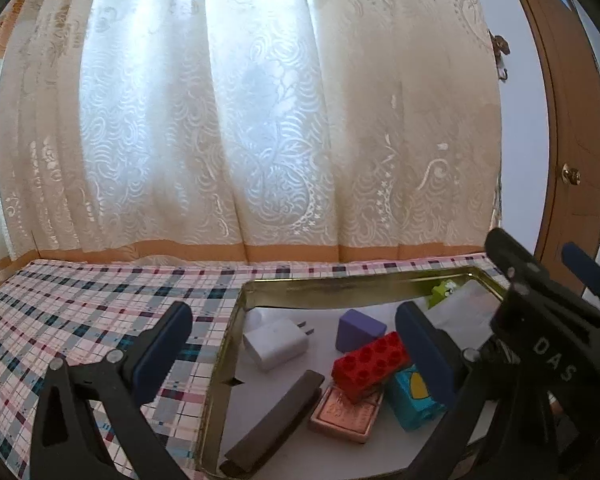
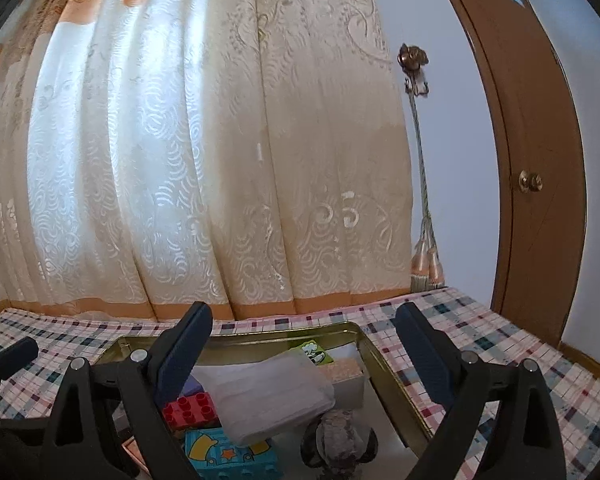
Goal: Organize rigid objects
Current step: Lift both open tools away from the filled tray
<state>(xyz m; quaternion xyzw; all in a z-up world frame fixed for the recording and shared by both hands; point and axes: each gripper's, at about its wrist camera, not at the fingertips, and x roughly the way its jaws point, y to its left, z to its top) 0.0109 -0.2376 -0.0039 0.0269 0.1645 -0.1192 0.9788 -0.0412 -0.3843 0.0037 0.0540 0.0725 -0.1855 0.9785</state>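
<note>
- Grippers first: my left gripper (image 1: 296,350) has its jaws spread wide with nothing between the pads, and my right gripper (image 2: 304,354) is spread wide too and carries nothing.
- Objects of the task lie almost all inside the gold metal tray (image 1: 324,286), which is just in front of and below both grippers, on the checked tablecloth (image 1: 100,300).
- Between my left fingers I see the white charger plug (image 1: 274,342), the purple block (image 1: 358,330) and the red building brick (image 1: 370,364); the brick rests partly on a pink flat box (image 1: 346,410).
- Close under my left gripper lies a dark flat bar (image 1: 272,426), and a turquoise box (image 1: 414,398) sits half behind my right-hand finger.
- From my right gripper, a translucent plastic case (image 2: 272,394) lies on top of the others, straight ahead between the fingers; behind it is a green card (image 2: 316,352) beside a pale box (image 2: 346,378), and nearest to me a grey rough lump (image 2: 340,438), which I cannot identify.
- On the cloth around the tray I see no loose object, as far as both views reach.
- My judgement: the collecting is done or nearly done. What may be left is only tidying, because the things are heaped and tilted, not in rows.
</note>
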